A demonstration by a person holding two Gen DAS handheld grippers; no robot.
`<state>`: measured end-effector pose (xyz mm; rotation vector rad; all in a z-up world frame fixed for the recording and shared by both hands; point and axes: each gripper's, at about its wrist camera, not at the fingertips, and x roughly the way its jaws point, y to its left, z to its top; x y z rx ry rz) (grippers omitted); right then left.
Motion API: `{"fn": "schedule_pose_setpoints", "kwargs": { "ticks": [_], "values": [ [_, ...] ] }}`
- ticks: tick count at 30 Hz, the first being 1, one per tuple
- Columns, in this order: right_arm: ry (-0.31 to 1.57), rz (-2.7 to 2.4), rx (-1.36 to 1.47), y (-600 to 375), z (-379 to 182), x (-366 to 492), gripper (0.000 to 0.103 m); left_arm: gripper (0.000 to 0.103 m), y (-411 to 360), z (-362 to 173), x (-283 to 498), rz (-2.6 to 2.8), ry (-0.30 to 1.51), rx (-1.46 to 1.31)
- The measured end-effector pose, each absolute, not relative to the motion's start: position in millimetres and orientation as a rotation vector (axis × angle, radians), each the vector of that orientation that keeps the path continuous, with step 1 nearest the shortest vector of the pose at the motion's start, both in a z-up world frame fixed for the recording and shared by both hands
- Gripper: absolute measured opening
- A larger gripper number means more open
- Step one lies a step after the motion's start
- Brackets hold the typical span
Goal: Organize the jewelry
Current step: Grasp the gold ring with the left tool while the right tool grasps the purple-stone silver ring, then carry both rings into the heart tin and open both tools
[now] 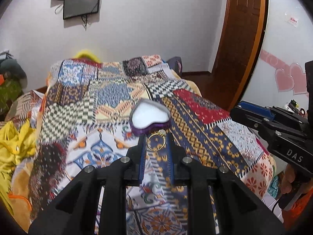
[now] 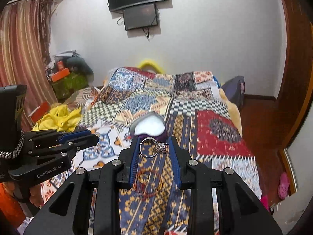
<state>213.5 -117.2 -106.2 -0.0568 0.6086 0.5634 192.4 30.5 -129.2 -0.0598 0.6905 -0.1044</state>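
My left gripper (image 1: 156,140) is shut on a thin gold ring (image 1: 156,141) with a pale stone, held above the bed. My right gripper (image 2: 154,146) is shut on a silver ring (image 2: 151,146) with an ornate jewelled top. Just beyond both sets of fingertips lies an open heart-shaped purple box (image 1: 150,117) with a white lining, resting on the patchwork bedspread (image 1: 109,98); the right wrist view shows the same heart-shaped box (image 2: 147,126). Below my right gripper, several more rings and a red bangle (image 2: 148,182) lie on the bedspread. The left gripper (image 2: 86,135) shows at the left of the right wrist view.
The right gripper's body (image 1: 273,129) reaches in at the right edge of the left wrist view. Yellow cloth (image 2: 58,117) lies heaped left of the bed. A wooden door (image 1: 238,39) stands at the right. Two dark screens (image 2: 138,4) hang on the far wall.
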Motion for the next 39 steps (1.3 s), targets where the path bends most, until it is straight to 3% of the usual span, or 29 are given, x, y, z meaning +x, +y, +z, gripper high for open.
{"fn": "schedule_pose_setpoints", "kwargs": {
  "ticks": [13, 39],
  "values": [
    [0.604, 0.577, -0.098, -95.1, -115.1, 257.2, 0.027, 0.018, 42.9, -126.4, 233.5, -0.083, 0.653, -0.054],
    [0.854, 0.688, -0.098, -59.4, -169.5, 346.3, 0.027, 0.018, 58.7, -198.0, 324.6, -0.16, 0.846, -0.079]
  ]
}}
